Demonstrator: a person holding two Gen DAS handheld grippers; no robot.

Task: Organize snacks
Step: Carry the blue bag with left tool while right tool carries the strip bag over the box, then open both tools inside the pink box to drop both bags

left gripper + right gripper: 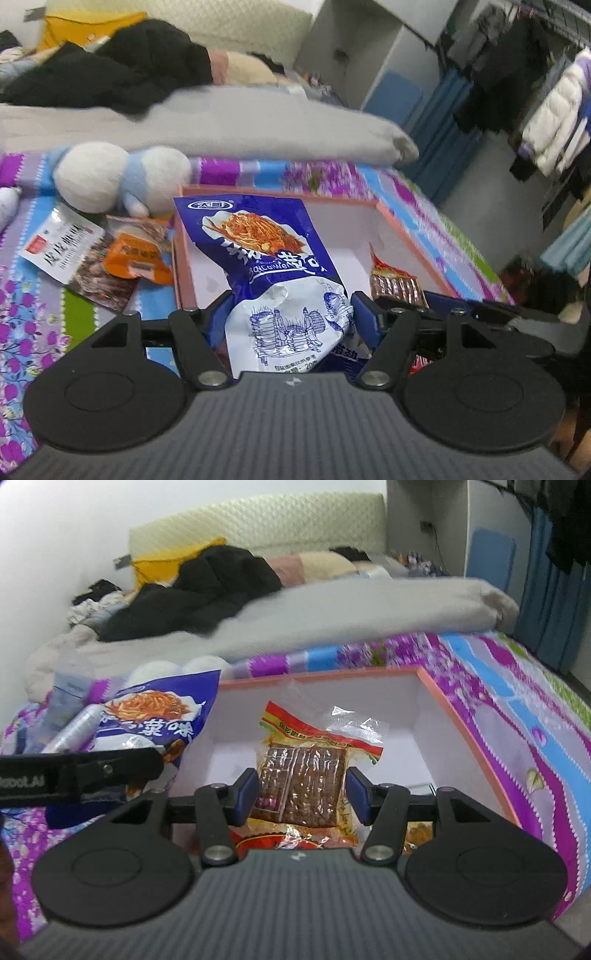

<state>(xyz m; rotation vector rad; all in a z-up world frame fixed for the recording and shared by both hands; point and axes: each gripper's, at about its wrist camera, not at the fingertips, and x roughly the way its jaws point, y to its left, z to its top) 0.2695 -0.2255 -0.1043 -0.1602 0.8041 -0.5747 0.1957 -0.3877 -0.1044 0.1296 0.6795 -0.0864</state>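
My left gripper [290, 314] is shut on a crumpled blue-and-white snack bag [266, 243], which leans over the near left corner of a pink-rimmed box [413, 243] with a white inside. In the right wrist view the same bag [155, 716] hangs at the box's left edge. My right gripper [303, 797] is shut on a clear packet of brown snack pieces [303, 782] with a red, yellow and green top, held above the floor of the box [461, 720]. More packets [295, 840] lie under it. That brown packet [395, 282] also shows in the left wrist view.
On the flowered bedspread [33, 325] left of the box lie a white packet [62, 243] and an orange packet [136, 254]. A white-and-blue plush toy [110, 177] sits behind them. A grey blanket [258, 125] and dark clothes lie farther back. The bed's edge runs along the right.
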